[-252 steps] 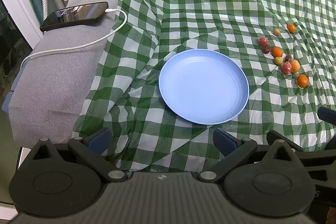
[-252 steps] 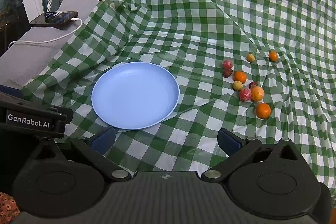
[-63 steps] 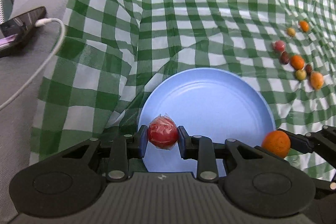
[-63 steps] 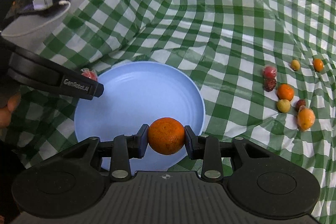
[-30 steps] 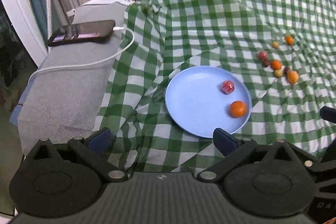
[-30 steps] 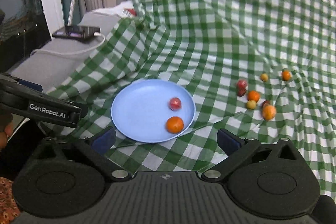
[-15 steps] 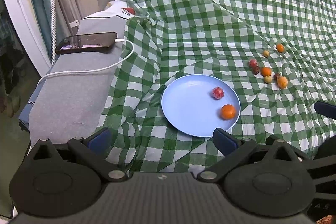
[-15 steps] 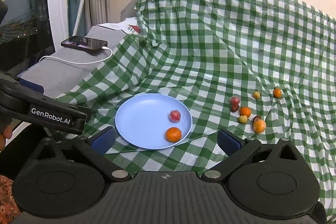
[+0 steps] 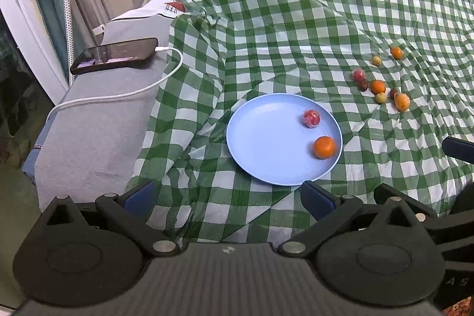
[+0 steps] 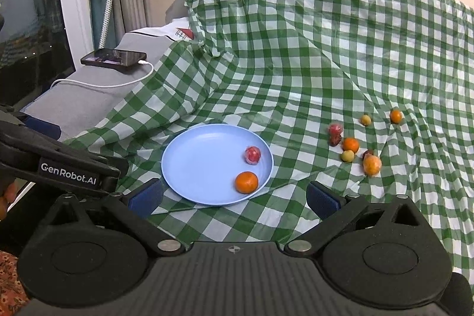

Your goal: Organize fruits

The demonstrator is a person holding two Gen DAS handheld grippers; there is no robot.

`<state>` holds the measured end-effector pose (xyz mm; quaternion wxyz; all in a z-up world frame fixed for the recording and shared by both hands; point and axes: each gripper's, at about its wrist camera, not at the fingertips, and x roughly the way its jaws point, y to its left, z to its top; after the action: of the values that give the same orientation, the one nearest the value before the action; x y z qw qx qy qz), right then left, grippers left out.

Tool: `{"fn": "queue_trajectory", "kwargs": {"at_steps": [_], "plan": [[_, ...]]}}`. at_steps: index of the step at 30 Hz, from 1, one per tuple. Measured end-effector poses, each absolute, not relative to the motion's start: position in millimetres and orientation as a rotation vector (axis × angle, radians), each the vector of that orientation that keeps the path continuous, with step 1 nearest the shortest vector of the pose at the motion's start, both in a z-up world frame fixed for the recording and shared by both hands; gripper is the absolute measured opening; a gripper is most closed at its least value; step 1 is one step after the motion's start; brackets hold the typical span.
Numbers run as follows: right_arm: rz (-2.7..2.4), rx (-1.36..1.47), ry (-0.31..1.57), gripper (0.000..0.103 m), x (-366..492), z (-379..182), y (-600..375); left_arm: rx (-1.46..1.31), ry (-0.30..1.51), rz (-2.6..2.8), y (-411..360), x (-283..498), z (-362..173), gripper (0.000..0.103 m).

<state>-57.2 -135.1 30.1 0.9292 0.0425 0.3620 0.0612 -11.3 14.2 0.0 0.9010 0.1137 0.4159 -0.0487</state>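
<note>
Both grippers are waiting wide apart and empty, with two fruits on the plate and eight more lying on the cloth.

You are holding the left gripper (image 9: 228, 196) and the right gripper (image 10: 234, 196) back from the near edge of the checked cloth (image 10: 296, 55), jaws spread and nothing between them. On the blue plate (image 10: 195, 162), an orange (image 10: 246, 182) and a wrapped red fruit (image 10: 252, 154) are sitting near its right rim, apart from each other. I judge the task as only begun: the loose fruits (image 10: 351, 144) are lying in a cluster toward the right edge of the cloth, well apart from the plate. They are small, so you are not seeing clearly what kind each one is. A phone (image 9: 115, 55) is charging on the grey surface beyond the left edge.
</note>
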Motion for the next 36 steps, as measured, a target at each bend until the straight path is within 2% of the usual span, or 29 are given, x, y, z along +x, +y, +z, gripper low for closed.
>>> {"fn": "queue_trajectory", "kwargs": {"at_steps": [14, 23, 28, 30, 35, 36], "plan": [[0.077, 0.15, 0.789, 0.102, -39.1, 5.4, -155.8, 0.249, 0.911, -0.098, 1.9, 12.7, -11.6, 0.103], [-0.094, 0.205, 0.795, 0.101, -8.6, -34.3, -214.2, 0.251, 0.951, -0.125, -36.2, 57.4, -18.3, 0.103], [-0.248, 0.266, 0.782, 0.09, 33.2, -71.3, -272.9, 0.248, 0.979, -0.141, -64.7, 90.5, -23.6, 0.103], [-0.275, 0.271, 0.782, 0.081, 53.2, -90.1, -295.2, 0.265, 0.981, -0.143, -78.0, 103.4, -26.8, 0.103], [-0.303, 0.269, 0.814, 0.074, 97.5, -134.4, -333.5, 0.306, 0.99, -0.167, -111.9, 130.9, -38.3, 0.103], [-0.297, 0.271, 0.822, 0.069, 105.0, -142.1, -338.1, 0.313, 0.995, -0.175, -120.1, 137.1, -41.9, 0.103]]}}
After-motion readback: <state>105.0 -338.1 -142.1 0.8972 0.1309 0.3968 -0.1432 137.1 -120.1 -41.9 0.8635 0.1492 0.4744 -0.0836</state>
